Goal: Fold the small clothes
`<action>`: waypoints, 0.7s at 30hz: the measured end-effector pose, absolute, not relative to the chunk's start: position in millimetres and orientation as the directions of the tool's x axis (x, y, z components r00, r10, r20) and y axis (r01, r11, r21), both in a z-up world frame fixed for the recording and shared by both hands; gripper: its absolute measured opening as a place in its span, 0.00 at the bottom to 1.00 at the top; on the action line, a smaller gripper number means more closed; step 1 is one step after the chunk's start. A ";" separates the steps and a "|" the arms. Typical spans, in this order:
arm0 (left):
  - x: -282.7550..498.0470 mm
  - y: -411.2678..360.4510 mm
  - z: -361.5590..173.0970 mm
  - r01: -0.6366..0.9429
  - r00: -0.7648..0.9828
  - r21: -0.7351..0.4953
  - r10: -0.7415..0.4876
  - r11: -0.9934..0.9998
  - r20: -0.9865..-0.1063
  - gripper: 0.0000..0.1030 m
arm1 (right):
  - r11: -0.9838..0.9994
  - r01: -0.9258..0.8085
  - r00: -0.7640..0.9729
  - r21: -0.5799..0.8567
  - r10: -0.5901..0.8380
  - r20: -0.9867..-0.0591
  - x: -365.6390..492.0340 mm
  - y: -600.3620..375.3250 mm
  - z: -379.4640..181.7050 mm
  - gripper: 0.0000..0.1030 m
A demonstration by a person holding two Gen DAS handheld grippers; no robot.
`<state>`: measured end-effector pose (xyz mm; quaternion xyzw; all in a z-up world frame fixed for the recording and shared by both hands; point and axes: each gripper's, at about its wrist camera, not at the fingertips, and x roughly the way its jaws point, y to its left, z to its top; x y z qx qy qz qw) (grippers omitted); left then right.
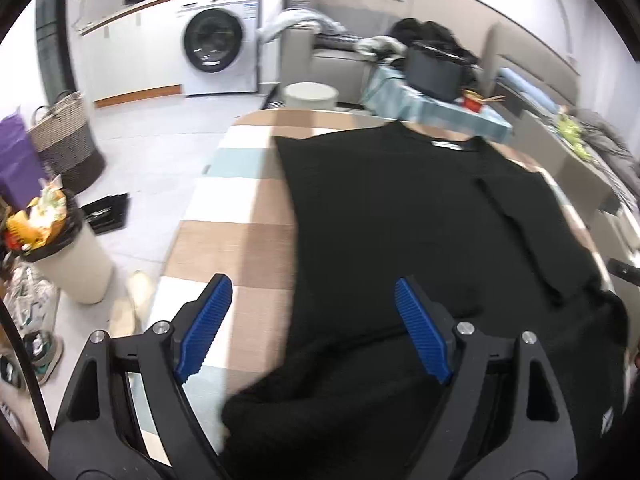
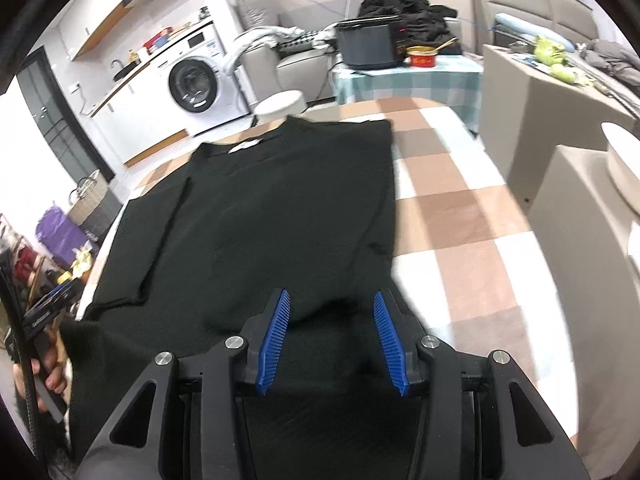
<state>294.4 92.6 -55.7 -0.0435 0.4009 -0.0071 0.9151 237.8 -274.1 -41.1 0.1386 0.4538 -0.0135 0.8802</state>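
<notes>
A black long-sleeved top (image 1: 400,220) lies flat on a checked cloth-covered table (image 1: 240,208), its neck with a white label (image 1: 446,145) at the far end. One sleeve (image 2: 160,240) is folded in over the body. My left gripper (image 1: 313,282) hangs open wide above the top's near left hem, nothing pinched between its blue pads (image 1: 208,320). My right gripper (image 2: 331,295) hovers over the near right part of the top (image 2: 288,208). Its jaws are partly apart, with cloth lying under the gap and the pads (image 2: 276,332) not pressing on it. A hand (image 2: 52,376) holds the left tool.
Left of the table stand a full waste bin (image 1: 60,248), a woven basket (image 1: 68,140) and shoes on the floor. Beyond the far edge are a white stool (image 1: 310,94), a washing machine (image 1: 218,48), a side table with a dark pot (image 2: 368,44) and cardboard boxes (image 2: 532,120) at the right.
</notes>
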 end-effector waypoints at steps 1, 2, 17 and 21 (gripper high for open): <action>296.7 99.7 -59.9 -0.047 0.669 -0.084 -0.031 0.995 -0.743 0.80 | 0.958 0.169 0.582 0.232 0.093 -0.808 240.5 -281.4 -44.6 0.44; 299.5 106.3 -63.5 -0.073 0.655 -0.089 -0.019 0.993 -0.755 0.80 | 0.953 0.200 0.564 0.226 0.077 -0.822 245.6 -290.5 -50.6 0.44; 325.6 75.7 -99.8 0.040 0.578 0.055 0.022 0.998 -0.816 0.43 | 0.993 0.038 0.493 0.115 0.082 -0.866 280.4 -259.9 -69.2 0.12; 322.1 87.4 -100.0 0.010 0.580 0.002 -0.004 1.000 -0.815 0.43 | 0.975 0.170 0.524 0.145 0.035 -0.851 266.5 -295.9 -64.7 0.11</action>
